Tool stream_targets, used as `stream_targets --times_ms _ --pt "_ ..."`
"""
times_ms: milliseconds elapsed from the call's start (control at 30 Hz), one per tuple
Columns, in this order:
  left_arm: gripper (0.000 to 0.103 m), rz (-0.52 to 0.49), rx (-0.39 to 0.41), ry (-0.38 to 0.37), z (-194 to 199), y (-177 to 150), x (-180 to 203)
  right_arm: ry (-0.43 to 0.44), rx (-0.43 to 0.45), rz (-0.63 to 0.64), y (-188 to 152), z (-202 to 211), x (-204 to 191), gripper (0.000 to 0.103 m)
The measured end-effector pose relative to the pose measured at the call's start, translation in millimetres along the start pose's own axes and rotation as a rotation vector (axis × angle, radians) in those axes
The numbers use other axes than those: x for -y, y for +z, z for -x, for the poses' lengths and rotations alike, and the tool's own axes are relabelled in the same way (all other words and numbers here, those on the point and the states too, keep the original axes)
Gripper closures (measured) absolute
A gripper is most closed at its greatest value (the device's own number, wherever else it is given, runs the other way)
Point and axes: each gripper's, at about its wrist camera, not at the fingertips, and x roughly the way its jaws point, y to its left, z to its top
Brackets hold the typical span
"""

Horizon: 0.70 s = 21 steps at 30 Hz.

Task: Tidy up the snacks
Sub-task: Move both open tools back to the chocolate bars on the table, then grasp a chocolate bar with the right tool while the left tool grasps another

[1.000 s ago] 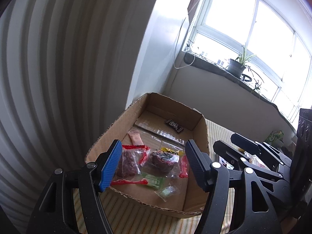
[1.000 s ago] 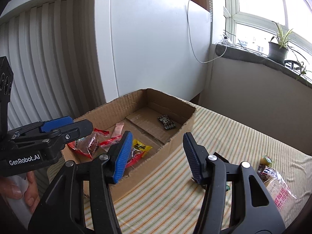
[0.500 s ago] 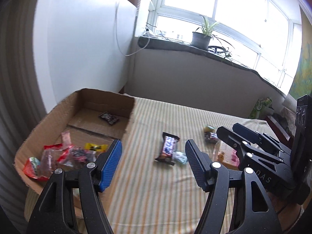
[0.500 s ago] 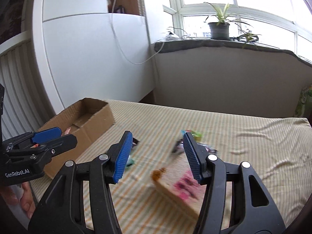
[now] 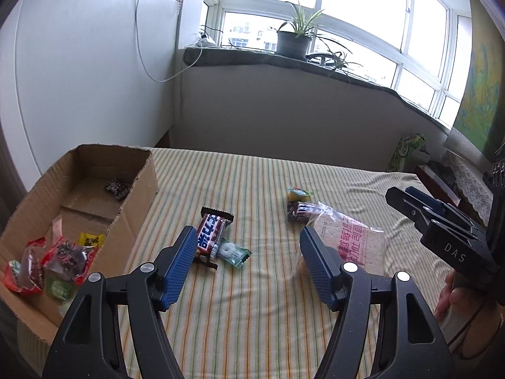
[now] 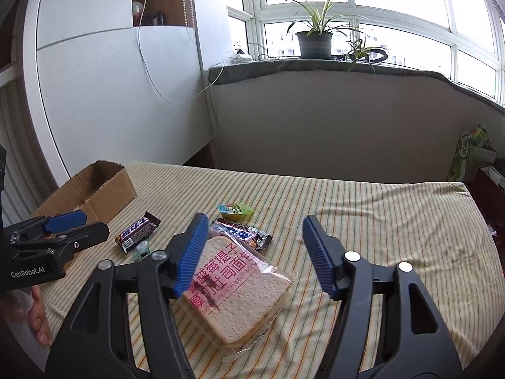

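My right hand-held gripper (image 6: 254,255) hangs spread over the bagged bread slice (image 6: 235,290); my left hand-held gripper (image 5: 244,267) is spread too, empty. Beyond lie two chocolate bars (image 5: 211,233) on the striped bed (image 5: 252,315), then the cardboard box (image 5: 139,195) holding snacks.

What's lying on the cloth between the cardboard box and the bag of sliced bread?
In the left wrist view, a Snickers bar with a small green candy packet touching it lies between the cardboard box and the bread bag; otherwise bare striped cloth.
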Motion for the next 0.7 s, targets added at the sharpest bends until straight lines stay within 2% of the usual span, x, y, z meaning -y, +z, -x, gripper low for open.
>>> stream_targets --times_ms 67,200,233,400,567,700 --pt "0.03 0.015 -0.02 0.0 -9.2 2.7 -3.4 0.001 -0.04 0.035 4.5 -14.6 0.3 0.028" --pt "0.029 0.035 -0.092 0.021 -38.5 8.7 -8.6 0.06 -0.186 0.12 18.7 -61.7 -5.3 0.022" --pt "0.029 0.042 -0.111 0.031 -46.4 10.2 -11.0 0.082 -0.234 0.149 23.3 -75.7 -8.5 0.017" --pt "0.029 0.109 -0.236 0.058 -84.1 16.3 -25.2 0.165 -0.427 0.237 43.3 -130.4 -14.6 0.013" --pt "0.029 0.133 -0.277 0.061 -95.2 15.4 -35.3 0.201 -0.49 0.297 50.8 -143.3 -22.4 0.013" --pt "0.029 0.134 -0.288 0.055 -95.4 12.6 -38.4 0.216 -0.558 0.347 42.4 -150.6 -31.9 0.013"
